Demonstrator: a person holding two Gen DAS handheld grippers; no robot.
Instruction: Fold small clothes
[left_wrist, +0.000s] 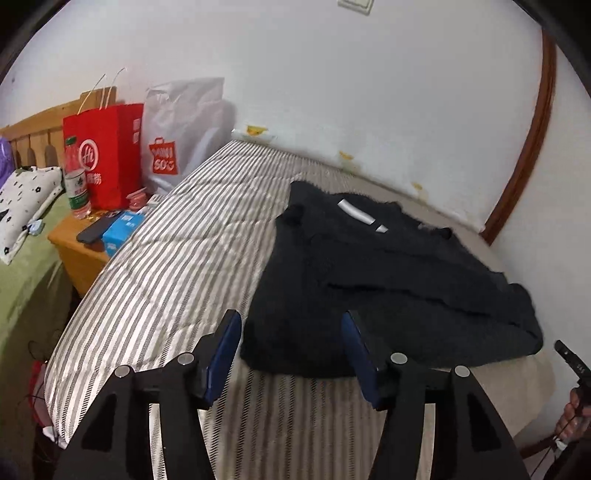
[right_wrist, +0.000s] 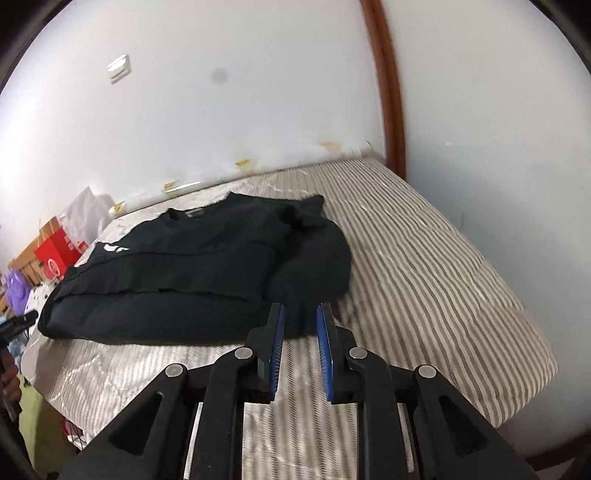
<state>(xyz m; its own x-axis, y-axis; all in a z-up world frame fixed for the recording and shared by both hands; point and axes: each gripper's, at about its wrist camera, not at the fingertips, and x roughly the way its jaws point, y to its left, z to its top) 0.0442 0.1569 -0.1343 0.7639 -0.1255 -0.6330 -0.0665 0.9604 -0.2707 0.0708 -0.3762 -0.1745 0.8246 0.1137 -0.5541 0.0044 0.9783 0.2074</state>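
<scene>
A black top (left_wrist: 376, 280) lies partly folded on the striped mattress (left_wrist: 177, 258), its sleeves turned in and a white mark near the collar. My left gripper (left_wrist: 291, 321) is open and empty, hovering just before the garment's near hem. In the right wrist view the same black top (right_wrist: 199, 266) lies ahead and to the left. My right gripper (right_wrist: 300, 314) is open with a narrower gap, empty, just short of the garment's near right corner. The other gripper shows at each view's edge (left_wrist: 570, 360).
A white wall runs behind the mattress (right_wrist: 424, 266). A wooden nightstand (left_wrist: 74, 251) at left holds a red bag (left_wrist: 107, 155), a white bag (left_wrist: 177, 136), a bottle (left_wrist: 75, 181) and small boxes. A green-sheeted bed (left_wrist: 26, 280) with a pillow lies further left. A brown door frame (right_wrist: 388, 88) stands at right.
</scene>
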